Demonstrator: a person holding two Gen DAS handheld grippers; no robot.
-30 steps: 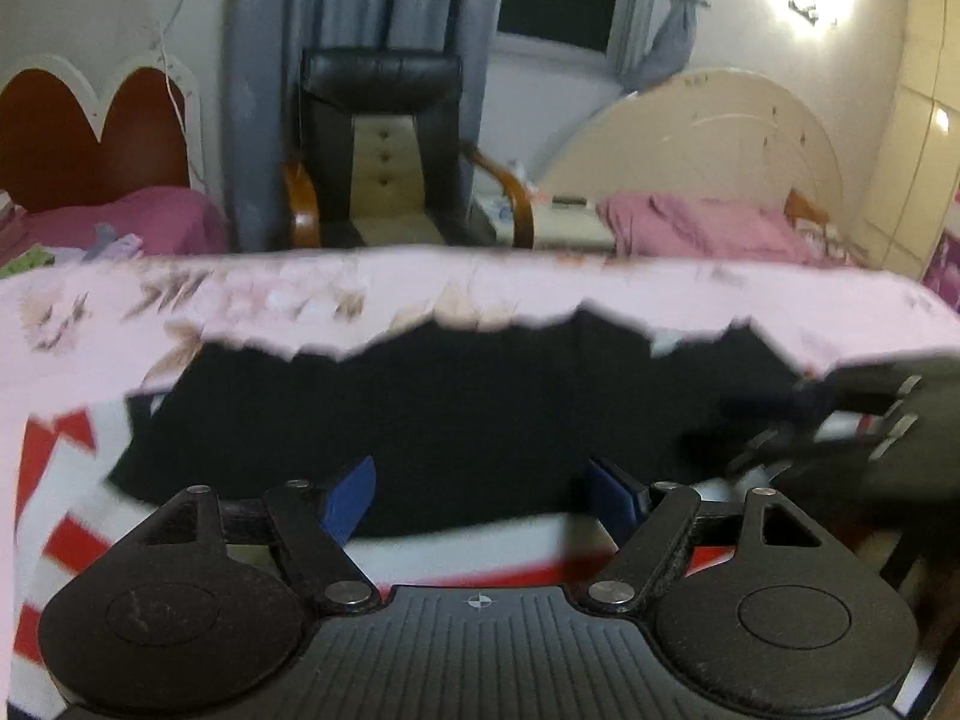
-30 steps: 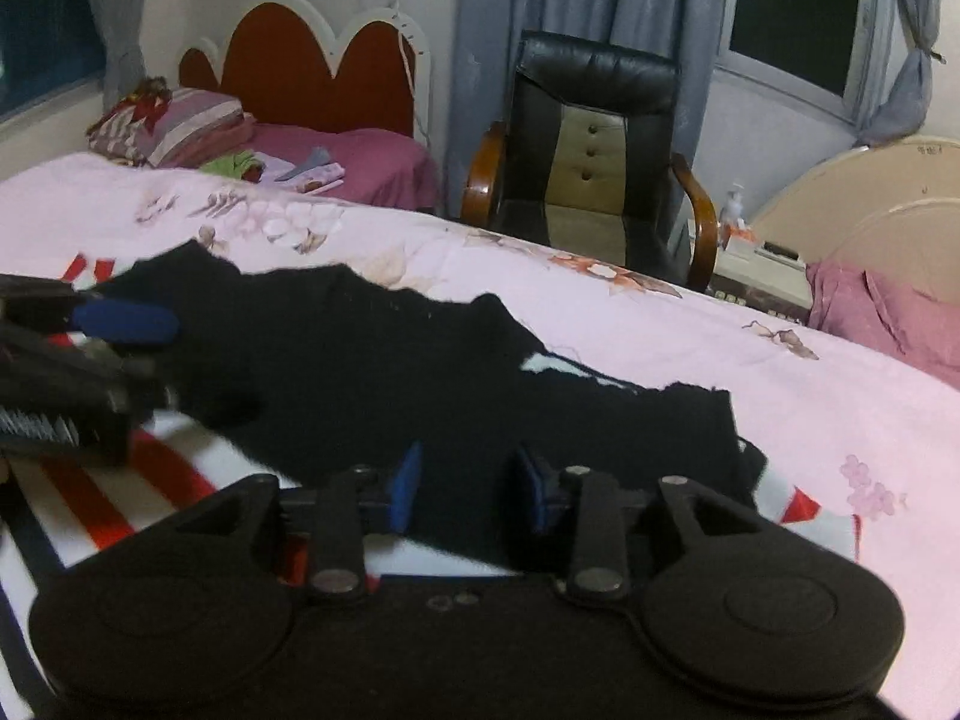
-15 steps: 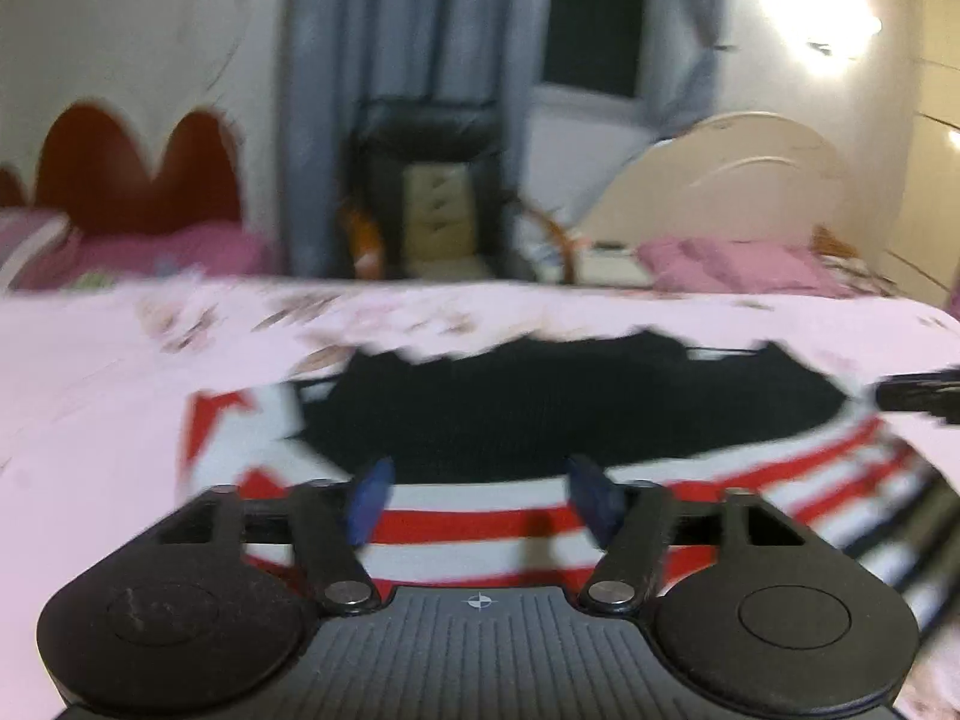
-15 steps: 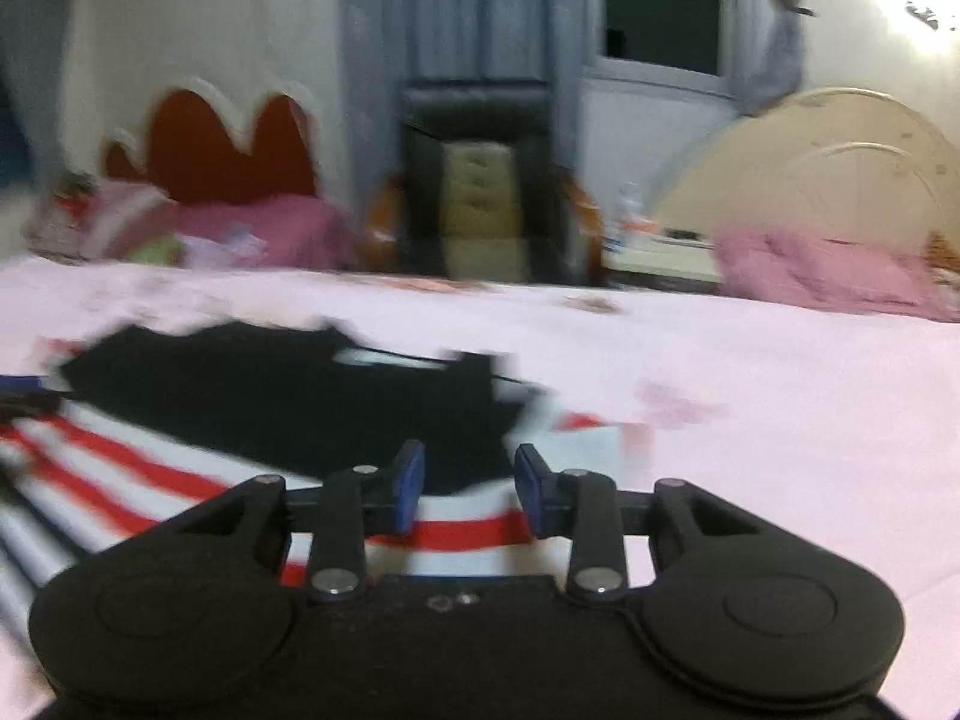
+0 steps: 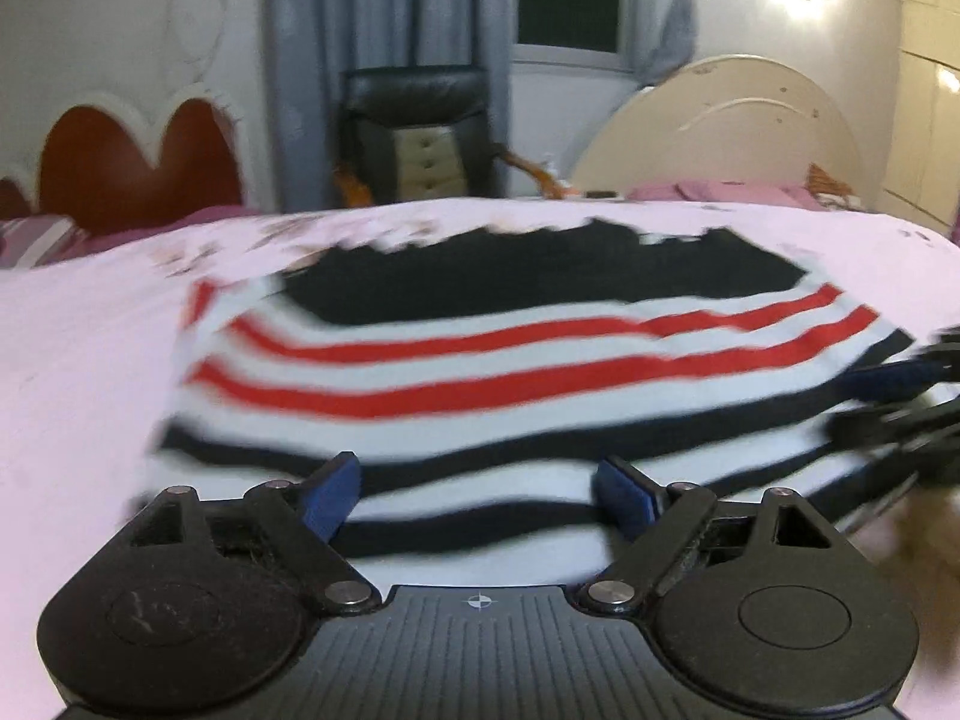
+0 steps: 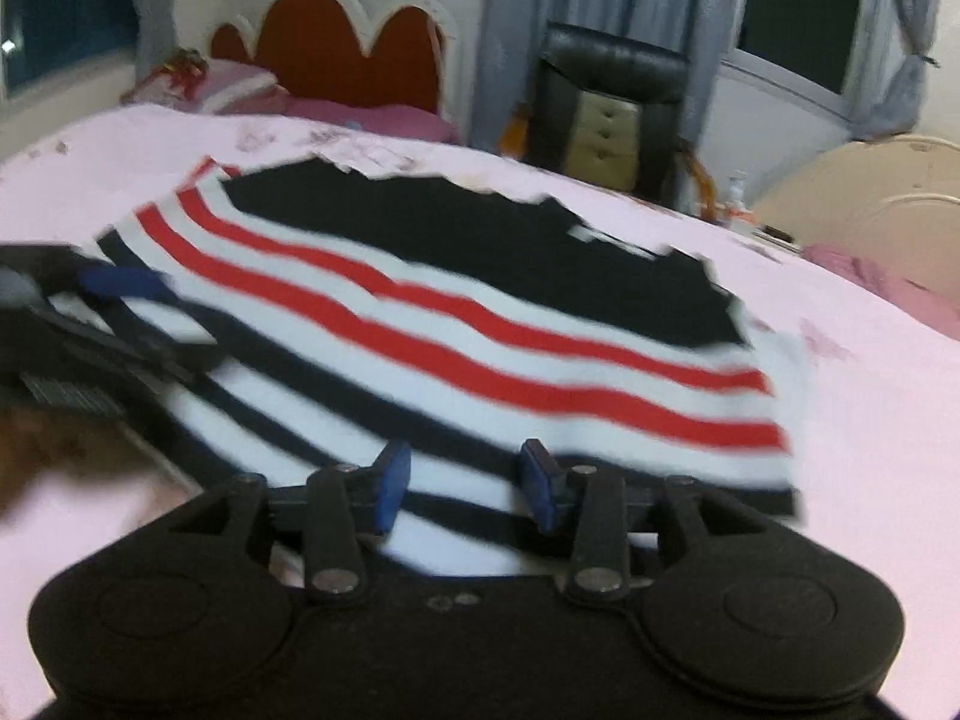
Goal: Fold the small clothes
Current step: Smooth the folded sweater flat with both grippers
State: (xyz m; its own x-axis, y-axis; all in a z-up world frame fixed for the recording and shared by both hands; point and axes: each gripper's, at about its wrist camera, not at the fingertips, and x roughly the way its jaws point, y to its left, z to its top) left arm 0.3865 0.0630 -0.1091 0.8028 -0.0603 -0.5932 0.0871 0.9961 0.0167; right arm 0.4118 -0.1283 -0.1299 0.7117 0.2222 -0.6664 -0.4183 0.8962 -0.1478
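Low in both frames, left gripper (image 5: 477, 498) and right gripper (image 6: 465, 489) agape, just opening, over striped sweater (image 5: 510, 372), empty.

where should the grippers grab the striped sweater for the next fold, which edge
Take the striped sweater by its near hem, the black-and-white striped edge closest to both cameras, one gripper toward each near corner, coming in low from the near side. It lies flat on the pink bedsheet, and that edge already sits just ahead of the open left gripper.
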